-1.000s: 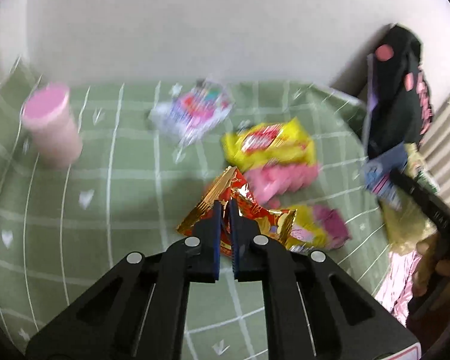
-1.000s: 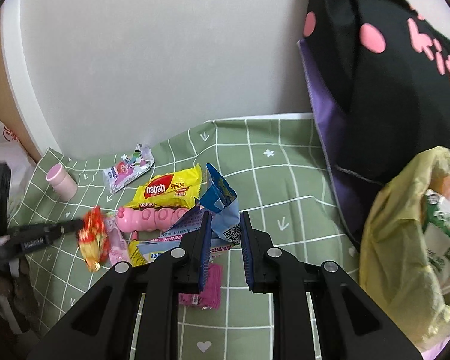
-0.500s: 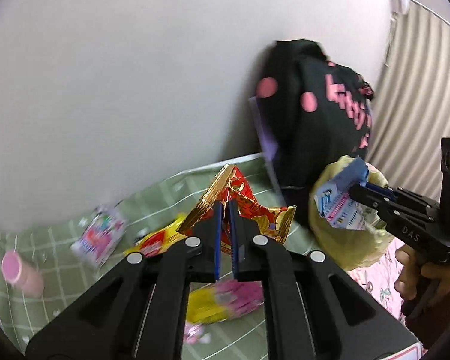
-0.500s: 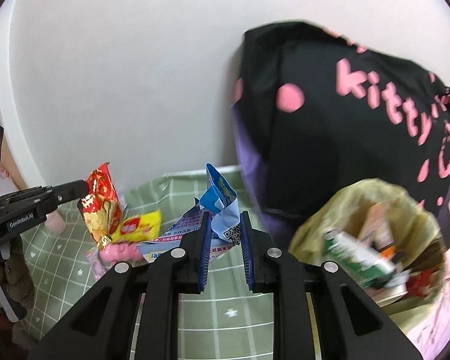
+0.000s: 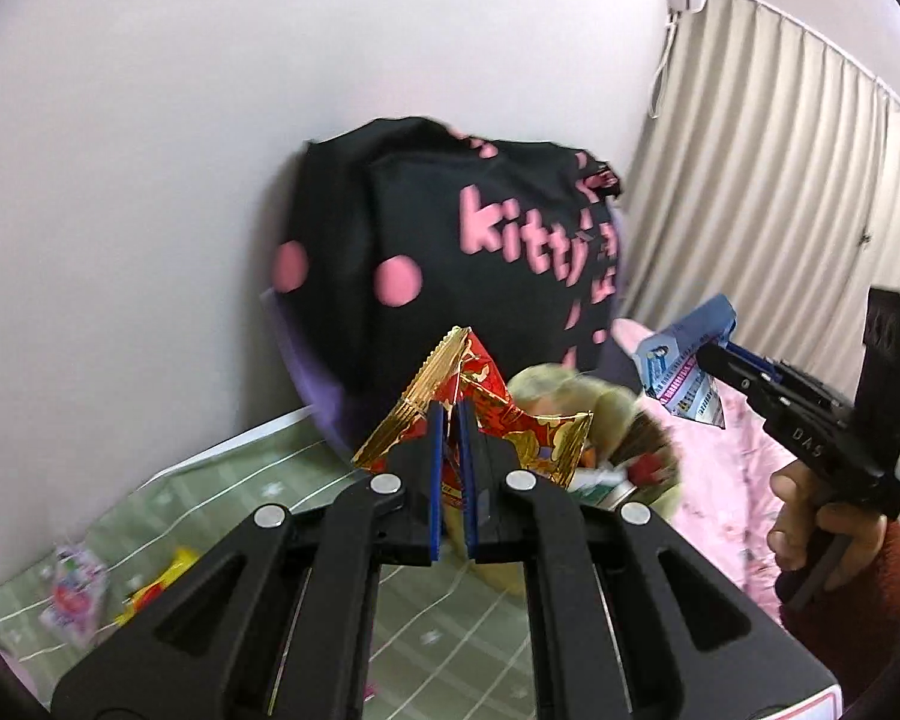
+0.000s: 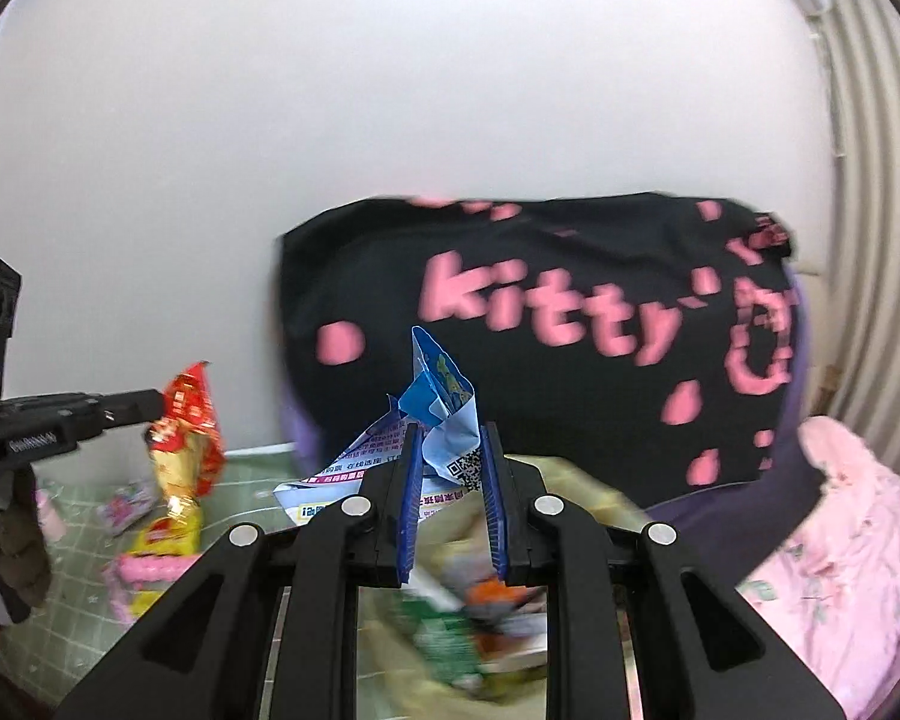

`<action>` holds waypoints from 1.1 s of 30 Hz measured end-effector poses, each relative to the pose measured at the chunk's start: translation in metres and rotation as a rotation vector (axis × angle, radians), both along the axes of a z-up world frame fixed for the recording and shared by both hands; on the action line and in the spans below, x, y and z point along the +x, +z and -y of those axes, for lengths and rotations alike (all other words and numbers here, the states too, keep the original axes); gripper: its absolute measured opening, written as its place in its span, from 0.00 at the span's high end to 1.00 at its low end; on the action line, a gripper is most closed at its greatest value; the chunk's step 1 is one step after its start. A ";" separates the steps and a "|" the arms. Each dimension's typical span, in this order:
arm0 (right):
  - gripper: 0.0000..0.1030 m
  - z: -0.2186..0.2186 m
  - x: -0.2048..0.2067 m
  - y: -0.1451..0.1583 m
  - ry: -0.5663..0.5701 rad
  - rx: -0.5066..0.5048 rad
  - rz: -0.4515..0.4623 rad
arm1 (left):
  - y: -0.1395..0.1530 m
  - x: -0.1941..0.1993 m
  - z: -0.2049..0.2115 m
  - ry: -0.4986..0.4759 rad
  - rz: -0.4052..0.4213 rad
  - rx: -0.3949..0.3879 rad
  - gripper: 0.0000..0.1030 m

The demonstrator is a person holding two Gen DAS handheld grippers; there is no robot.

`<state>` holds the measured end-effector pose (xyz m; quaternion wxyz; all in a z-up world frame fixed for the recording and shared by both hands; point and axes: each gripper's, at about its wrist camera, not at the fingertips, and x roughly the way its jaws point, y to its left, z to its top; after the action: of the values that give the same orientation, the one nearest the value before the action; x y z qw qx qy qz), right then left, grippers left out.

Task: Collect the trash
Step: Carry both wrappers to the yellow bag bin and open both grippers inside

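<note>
Each gripper held one piece of trash, and both were up off the green checked cloth (image 5: 258,480), near the yellowish trash bag (image 6: 576,480). The left gripper (image 5: 450,420) had its jaws pressed onto a red-and-gold foil wrapper (image 5: 510,426), which fanned out above and to either side of the fingers. The right gripper (image 6: 450,450) pinched a crumpled blue-and-white wrapper (image 6: 444,414), whose long tail trailed off to the left of its jaws. The move to come seemed to turn on the bag's open mouth: in the right wrist view it lay directly below and just ahead of the right gripper, with blurred rubbish already showing inside, so that hand looked the nearer and needed only to release downward. From the left gripper the bag (image 5: 570,387) lay ahead and a little to the right, so a short reach forward appeared to be called for. Behind the bag one black cushion (image 6: 540,330) with pink lettering leaned against the wall. On the cloth, at least three more packets remained: a yellow one (image 6: 168,531), a pink one (image 6: 144,570) and a pale printed one (image 5: 75,600); blur made a firmer count uncertain.
</note>
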<state>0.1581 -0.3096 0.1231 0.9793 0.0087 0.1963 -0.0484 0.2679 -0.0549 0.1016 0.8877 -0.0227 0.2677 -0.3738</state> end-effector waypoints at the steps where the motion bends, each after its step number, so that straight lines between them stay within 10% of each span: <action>1: 0.82 0.008 -0.003 0.002 -0.014 0.000 0.002 | 0.002 0.002 0.008 -0.021 -0.006 -0.012 0.95; 14: 0.82 0.082 -0.007 -0.043 -0.109 0.008 -0.149 | -0.021 0.039 0.160 -0.260 -0.065 0.047 0.95; 19: 0.82 0.092 -0.004 -0.065 -0.117 0.033 -0.186 | -0.076 0.061 0.224 -0.344 -0.163 0.254 0.95; 25: 0.82 0.100 0.008 -0.086 -0.098 0.072 -0.223 | -0.105 0.059 0.223 -0.346 -0.147 0.433 0.95; 33: 0.82 0.096 0.041 -0.105 -0.063 0.063 -0.273 | -0.113 0.067 0.204 -0.312 -0.160 0.435 0.96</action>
<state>0.1996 -0.4051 0.0181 0.9407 0.0388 0.3288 -0.0739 0.3348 -0.2586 -0.0111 0.7796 0.1802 0.4112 -0.4367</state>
